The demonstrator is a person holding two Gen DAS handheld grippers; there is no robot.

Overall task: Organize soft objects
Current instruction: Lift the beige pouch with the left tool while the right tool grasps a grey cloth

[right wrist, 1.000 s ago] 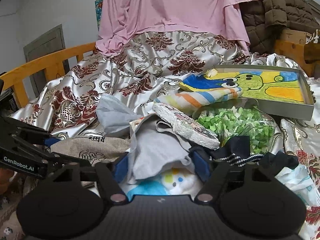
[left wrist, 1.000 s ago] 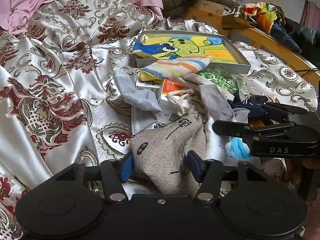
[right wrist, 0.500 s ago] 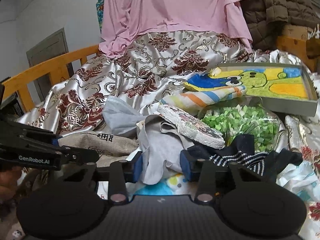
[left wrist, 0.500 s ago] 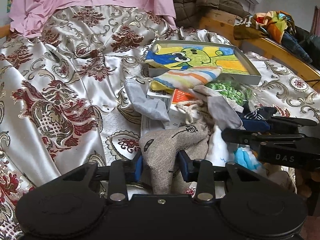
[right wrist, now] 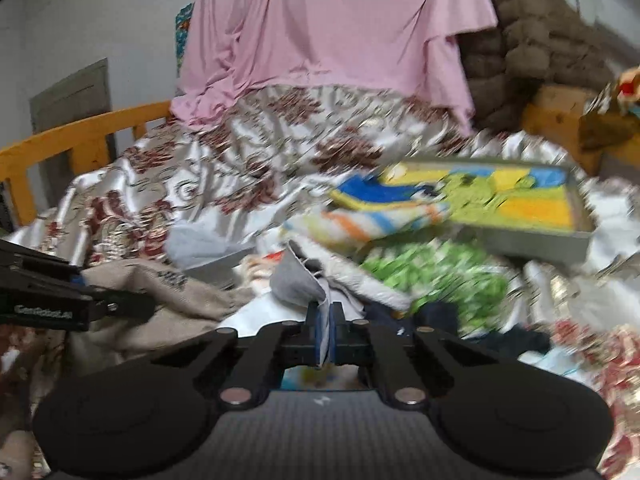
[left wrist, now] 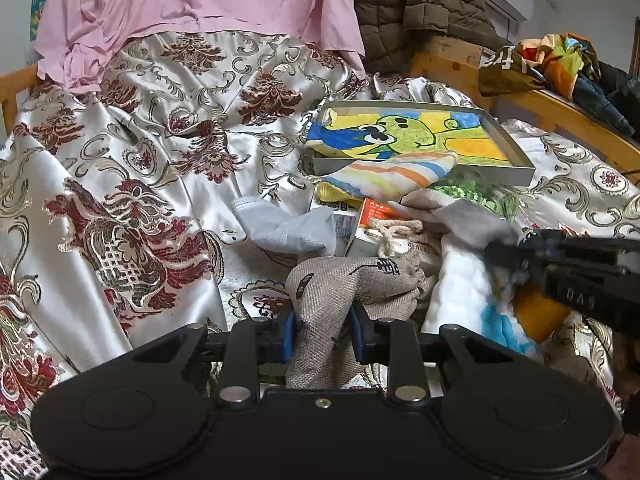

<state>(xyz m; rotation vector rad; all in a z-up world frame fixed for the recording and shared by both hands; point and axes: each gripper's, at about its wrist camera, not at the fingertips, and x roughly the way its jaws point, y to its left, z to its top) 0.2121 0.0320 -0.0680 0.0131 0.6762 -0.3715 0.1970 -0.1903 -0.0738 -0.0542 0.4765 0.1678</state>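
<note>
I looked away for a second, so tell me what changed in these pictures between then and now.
Both grippers narrowed from wide open. The left gripper is closing on the burlap pouch, pads pressing its bunched cloth. The right gripper has shut on a fold of the grey cloth. The painted tray, striped cloth and the rest of the pile stayed put.

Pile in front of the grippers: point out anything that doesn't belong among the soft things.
Two small cardboard boxes, one with an orange top, lie wedged in the heap under the striped cloth and beside the burlap pouch. They are stiff packaging, not fabric. The shallow metal tray with a cartoon drawing is also rigid.
</note>
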